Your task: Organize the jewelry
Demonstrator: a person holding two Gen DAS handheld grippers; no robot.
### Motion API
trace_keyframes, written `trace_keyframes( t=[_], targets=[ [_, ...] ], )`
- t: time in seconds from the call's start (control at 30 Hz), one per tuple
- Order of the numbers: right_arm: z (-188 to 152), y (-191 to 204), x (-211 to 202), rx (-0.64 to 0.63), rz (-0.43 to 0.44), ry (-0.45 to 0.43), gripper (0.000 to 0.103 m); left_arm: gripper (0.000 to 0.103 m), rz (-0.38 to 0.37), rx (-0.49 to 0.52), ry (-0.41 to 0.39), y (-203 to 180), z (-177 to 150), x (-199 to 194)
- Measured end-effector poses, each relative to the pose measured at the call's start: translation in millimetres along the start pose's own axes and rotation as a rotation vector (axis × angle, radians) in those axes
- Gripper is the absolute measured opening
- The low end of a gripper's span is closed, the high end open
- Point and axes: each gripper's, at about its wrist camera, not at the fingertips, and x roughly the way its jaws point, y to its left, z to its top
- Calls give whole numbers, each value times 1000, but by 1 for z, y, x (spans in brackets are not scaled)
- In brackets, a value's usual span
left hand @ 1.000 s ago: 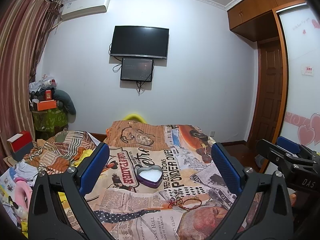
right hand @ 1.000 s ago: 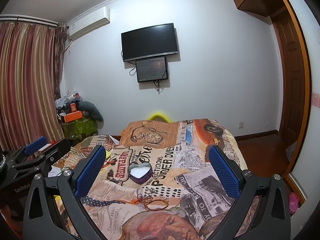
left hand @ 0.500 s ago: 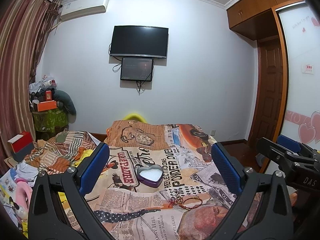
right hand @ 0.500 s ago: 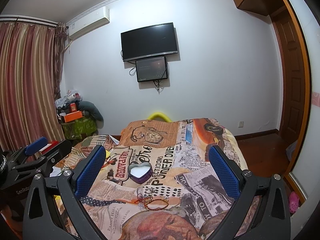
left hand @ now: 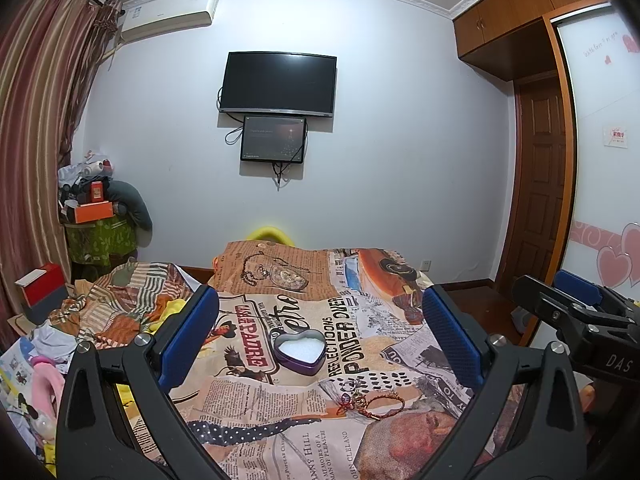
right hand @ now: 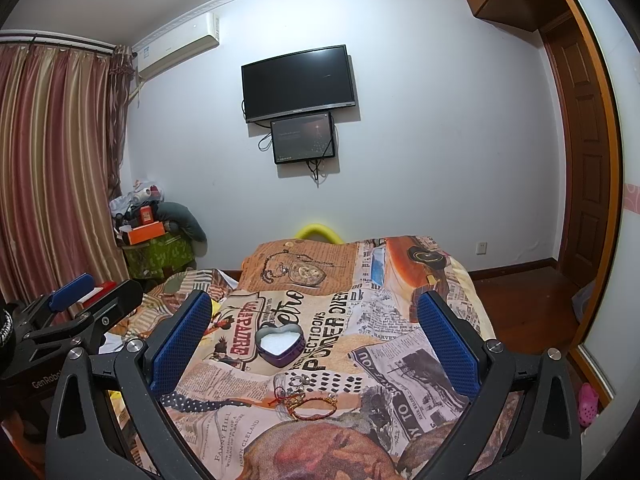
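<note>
Ideally, with both the left gripper [left hand: 320, 330] and right gripper [right hand: 314, 330] jaws wide apart and empty, pinch one bracelet [right hand: 310, 404] lying just before the heart tin [right hand: 279, 344], lifting cleanly.

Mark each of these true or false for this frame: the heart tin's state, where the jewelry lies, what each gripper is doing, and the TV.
1. The heart-shaped tin is open, its pale lining showing. True.
2. The bracelets already lie inside the tin. False: they lie in a small cluster on the bedspread, nearer the cameras than the tin and apart from it.
3. The left gripper is open and holds nothing. True.
4. The right gripper is shut on a bracelet. False: its jaws stand wide apart and empty.
5. The wall-mounted TV shows a bright picture. False: its screen is dark.
</note>
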Motion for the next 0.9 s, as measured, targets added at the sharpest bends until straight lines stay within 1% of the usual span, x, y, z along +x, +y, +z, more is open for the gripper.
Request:
trace_keyframes(
  t=[0.3,0.67,0.77,0.9],
  targets=[
    [-1,0,0,-3,1,1,102,102,1,1,-3,-1,0,-2],
    [0,-1,3,0,1,6,102,102,8,4,4,-1,-1,5],
    [-1,-2,7,-2,1,18,102,102,5,7,17,1,-3,11],
    [-3,-4,20,-6,-7,49,102,102,-4,1,60,5,-9,26]
  ],
)
